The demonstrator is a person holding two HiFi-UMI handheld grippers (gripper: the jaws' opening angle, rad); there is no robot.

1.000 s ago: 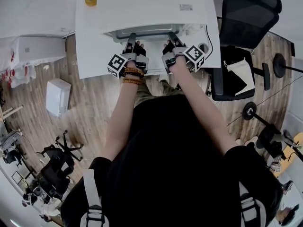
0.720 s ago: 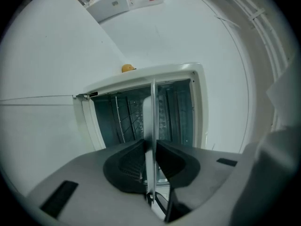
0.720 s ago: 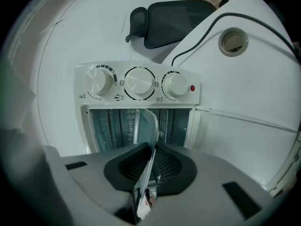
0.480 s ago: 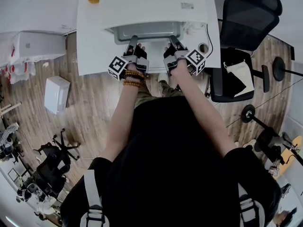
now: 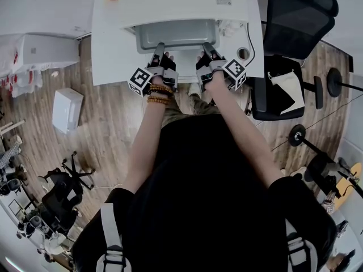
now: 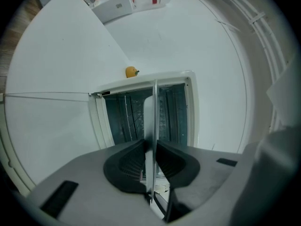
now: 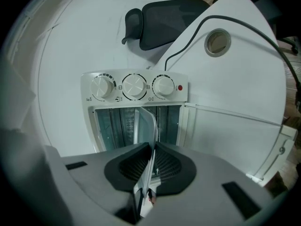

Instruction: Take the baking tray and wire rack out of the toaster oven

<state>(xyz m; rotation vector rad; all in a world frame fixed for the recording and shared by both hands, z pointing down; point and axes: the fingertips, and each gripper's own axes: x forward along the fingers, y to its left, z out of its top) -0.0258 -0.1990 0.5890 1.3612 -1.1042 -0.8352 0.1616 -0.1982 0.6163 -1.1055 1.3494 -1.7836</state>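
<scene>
the baking tray [image 5: 177, 35] sticks partway out of the toaster oven [image 7: 134, 86], straight ahead of me — my left gripper [image 5: 159, 47] and right gripper [image 5: 206, 47] each pinch its near rim, jaws almost closed, over the white bench [image 5: 110, 61].

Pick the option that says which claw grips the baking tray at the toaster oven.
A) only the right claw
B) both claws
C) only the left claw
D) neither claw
B: the left claw and the right claw are each closed on the rim of the baking tray, which sticks partly out of the toaster oven.
</scene>
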